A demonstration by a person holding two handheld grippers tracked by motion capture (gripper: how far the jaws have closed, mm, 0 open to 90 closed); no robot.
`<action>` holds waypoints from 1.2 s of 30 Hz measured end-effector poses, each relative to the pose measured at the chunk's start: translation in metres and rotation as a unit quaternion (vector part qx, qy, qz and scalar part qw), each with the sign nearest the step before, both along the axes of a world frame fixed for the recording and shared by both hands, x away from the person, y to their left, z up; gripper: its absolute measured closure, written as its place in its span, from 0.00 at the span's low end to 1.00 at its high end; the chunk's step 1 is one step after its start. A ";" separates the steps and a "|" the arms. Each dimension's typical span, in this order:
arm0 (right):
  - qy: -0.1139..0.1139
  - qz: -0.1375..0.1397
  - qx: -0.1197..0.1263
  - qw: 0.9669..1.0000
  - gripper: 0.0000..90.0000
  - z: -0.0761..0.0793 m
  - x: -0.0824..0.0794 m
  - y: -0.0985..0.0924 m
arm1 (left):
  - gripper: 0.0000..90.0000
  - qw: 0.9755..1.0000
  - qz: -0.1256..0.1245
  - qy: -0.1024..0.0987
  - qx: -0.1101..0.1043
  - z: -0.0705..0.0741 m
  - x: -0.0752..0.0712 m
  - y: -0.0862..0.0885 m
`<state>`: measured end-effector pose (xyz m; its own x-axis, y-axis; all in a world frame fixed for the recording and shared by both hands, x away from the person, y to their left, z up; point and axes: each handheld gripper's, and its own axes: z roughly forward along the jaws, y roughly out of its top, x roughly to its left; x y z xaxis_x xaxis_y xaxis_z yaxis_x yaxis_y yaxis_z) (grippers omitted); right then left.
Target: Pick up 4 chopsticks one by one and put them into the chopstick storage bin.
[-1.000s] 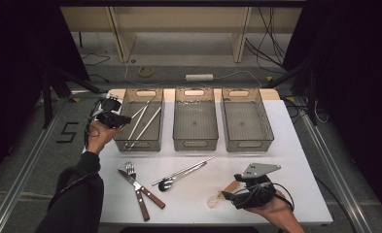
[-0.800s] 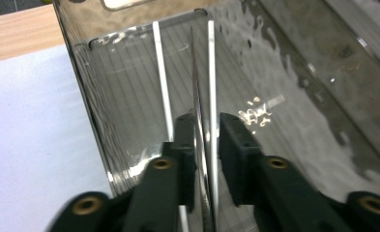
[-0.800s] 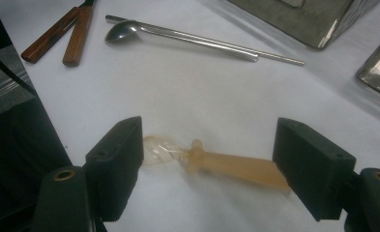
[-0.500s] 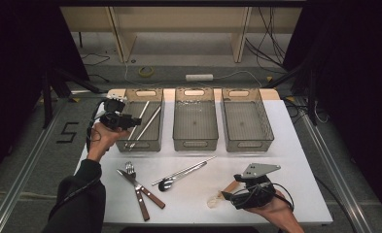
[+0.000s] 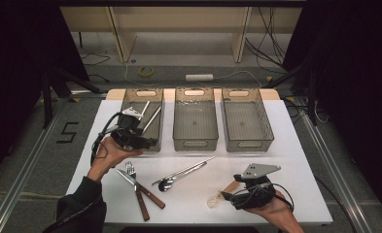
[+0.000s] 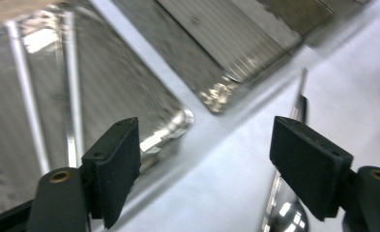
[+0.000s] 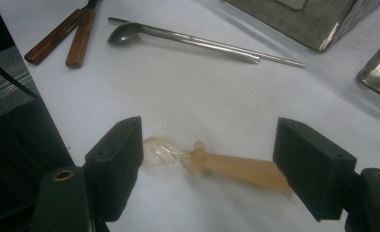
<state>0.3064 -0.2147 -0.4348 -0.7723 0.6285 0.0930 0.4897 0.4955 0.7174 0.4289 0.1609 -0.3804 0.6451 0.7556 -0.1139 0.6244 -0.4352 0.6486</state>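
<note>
Sorting is partly done: two chopsticks (image 5: 147, 115) lie in the left bin (image 5: 130, 104). Your left tool (image 5: 147, 142), jaws just opened wide and empty, hovers over that bin's near end. Your right tool (image 5: 227, 196) stands wide around the plastic spoon (image 7: 226, 164). Steel spoon (image 5: 179, 175), fork (image 5: 147, 190) and knife (image 5: 132, 191) remain on the desk (image 5: 286, 150) before the bin.

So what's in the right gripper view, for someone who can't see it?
Two open black tongs hover over a white table, with a pale plastic spoon lying between them, untouched. Farther off lie a metal spoon, a metal chopstick and two wooden handles.
</note>
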 end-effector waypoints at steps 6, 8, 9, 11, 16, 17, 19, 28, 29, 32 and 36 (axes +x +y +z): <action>0.001 0.001 0.000 1.000 0.30 0.000 0.000 0.000 | 0.26 0.999 -0.035 0.021 0.025 -0.014 -0.005 -0.021; 0.000 0.002 0.000 1.000 0.30 0.000 -0.001 0.001 | 0.25 0.998 -0.046 0.028 0.037 -0.020 -0.006 -0.027; 0.000 0.004 -0.001 1.000 0.30 0.000 -0.001 0.001 | 0.25 0.998 -0.048 0.029 0.037 -0.022 -0.007 -0.030; 0.000 0.004 -0.001 1.000 0.30 0.000 -0.001 0.001 | 0.24 0.997 -0.057 0.035 0.042 -0.025 -0.008 -0.034; 0.002 0.005 -0.002 1.000 0.30 -0.001 0.000 0.001 | 0.24 0.993 -0.073 0.046 0.075 -0.033 -0.009 -0.044; 0.003 0.005 -0.003 1.000 0.30 -0.001 0.000 0.001 | 0.25 0.993 -0.073 0.049 0.076 -0.035 -0.009 -0.046; 0.004 0.005 -0.005 1.000 0.30 -0.001 0.000 0.002 | 0.26 0.992 -0.079 0.056 0.085 -0.042 -0.007 -0.049; 0.005 0.006 -0.004 1.000 0.30 -0.001 0.000 0.003 | 0.41 0.981 -0.119 0.083 0.125 -0.052 -0.003 -0.066; 0.005 0.006 -0.004 1.000 0.30 -0.001 0.000 0.003 | 0.43 0.981 -0.121 0.085 0.125 -0.053 -0.004 -0.070; 0.006 0.006 -0.004 1.000 0.31 -0.002 0.000 0.002 | 0.47 0.978 -0.132 0.091 0.132 -0.057 -0.003 -0.074; 0.006 0.005 -0.004 1.000 0.30 -0.002 0.000 0.002 | 0.53 0.976 -0.134 0.102 0.140 -0.063 -0.002 -0.076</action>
